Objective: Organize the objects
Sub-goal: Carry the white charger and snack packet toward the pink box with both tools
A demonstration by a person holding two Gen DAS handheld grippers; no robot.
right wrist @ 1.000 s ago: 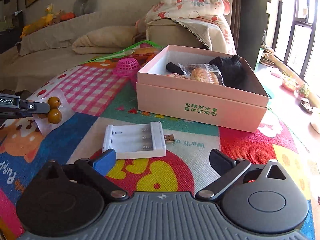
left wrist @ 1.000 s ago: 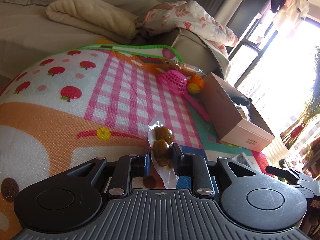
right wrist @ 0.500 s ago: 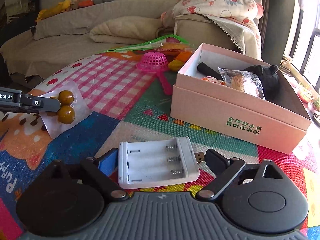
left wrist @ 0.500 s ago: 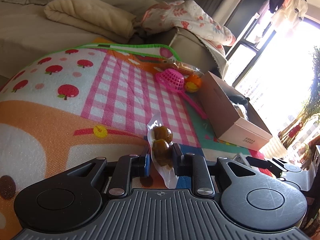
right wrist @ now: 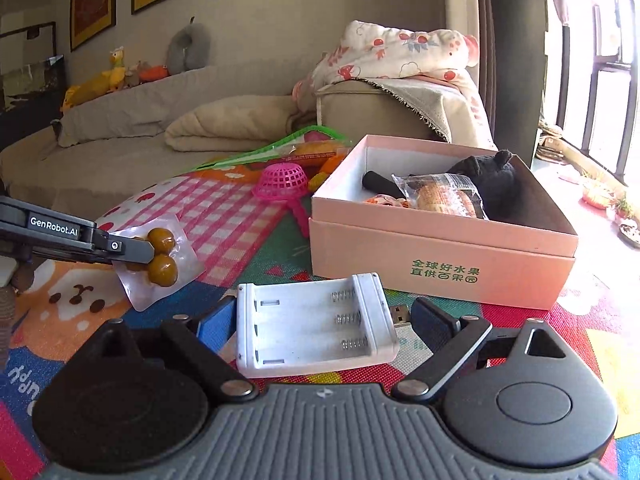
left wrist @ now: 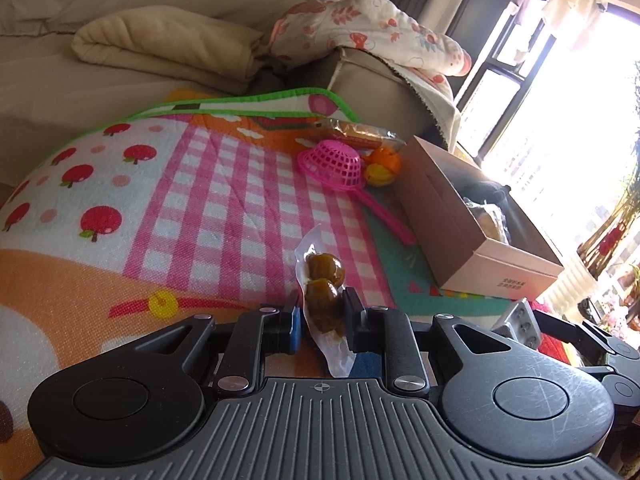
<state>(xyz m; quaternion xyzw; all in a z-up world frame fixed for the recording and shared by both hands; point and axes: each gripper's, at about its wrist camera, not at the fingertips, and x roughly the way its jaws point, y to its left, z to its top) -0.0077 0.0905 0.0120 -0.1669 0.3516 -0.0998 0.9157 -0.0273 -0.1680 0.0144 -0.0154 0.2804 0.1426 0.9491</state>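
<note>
Right tongs (right wrist: pixel 320 316) straddle battery holder (right wrist: pixel 314 322).

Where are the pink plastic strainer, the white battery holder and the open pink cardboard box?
pink plastic strainer (left wrist: pixel 334 165): left wrist view, on its mesh bowl.
white battery holder (right wrist: pixel 312 322): right wrist view, on its middle slot.
open pink cardboard box (right wrist: pixel 440 262): right wrist view, on its front wall.

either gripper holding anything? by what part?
Left gripper: clear plastic packet of two brown balls, pinched across the lower ball. Right gripper: open around the white battery case.
</note>
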